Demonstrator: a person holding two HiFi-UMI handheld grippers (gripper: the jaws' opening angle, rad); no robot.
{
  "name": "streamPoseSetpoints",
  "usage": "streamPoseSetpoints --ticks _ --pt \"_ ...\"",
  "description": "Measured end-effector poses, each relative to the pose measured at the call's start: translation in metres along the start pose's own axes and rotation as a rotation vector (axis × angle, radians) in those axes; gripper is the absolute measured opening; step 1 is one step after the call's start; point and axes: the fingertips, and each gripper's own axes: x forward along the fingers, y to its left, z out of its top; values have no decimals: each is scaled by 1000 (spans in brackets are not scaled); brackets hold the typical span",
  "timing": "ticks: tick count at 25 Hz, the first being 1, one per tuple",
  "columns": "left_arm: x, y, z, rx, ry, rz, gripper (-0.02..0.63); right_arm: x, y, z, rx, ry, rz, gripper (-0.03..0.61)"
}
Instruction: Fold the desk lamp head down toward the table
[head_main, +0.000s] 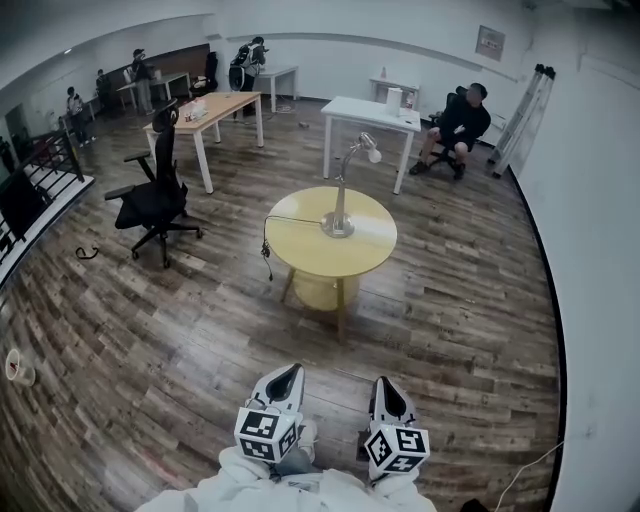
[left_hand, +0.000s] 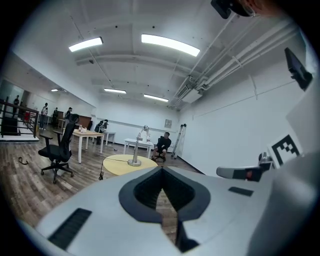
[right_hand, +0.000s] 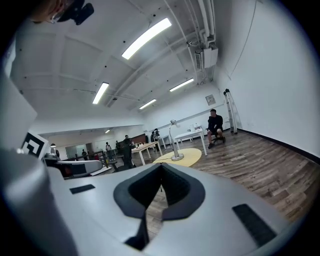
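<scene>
Lamp (head_main: 341, 190) stands upright on the round tabletop (head_main: 300, 255), its head (head_main: 371, 150) angled rightward. Left claw (head_main: 288, 372) and right claw (head_main: 386, 385) are closed and empty, well apart from it.

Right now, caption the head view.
Left gripper and right gripper, both shut, face a desk lamp on a round yellow table.

The round desk (head_main: 372, 252) is showing pale yellow, the desk lamp (head_main: 339, 205) is gleaming silver, and the floor (head_main: 150, 330) is running in brown wood-grain planks. The left gripper (head_main: 288, 372) and right gripper (head_main: 386, 385) are showing pale grey with black-lined jaws, each carrying black-and-white square markers.
</scene>
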Motion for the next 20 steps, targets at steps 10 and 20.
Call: streamPoseSetpoints --ticks 10,20 --pt "76 39 28 -4 -1 -12 0 87 -12 24 4 0 -3 11" --pt "157 90 48 -20 -3 -22 0 186 -17 46 -12 -7 5 11"
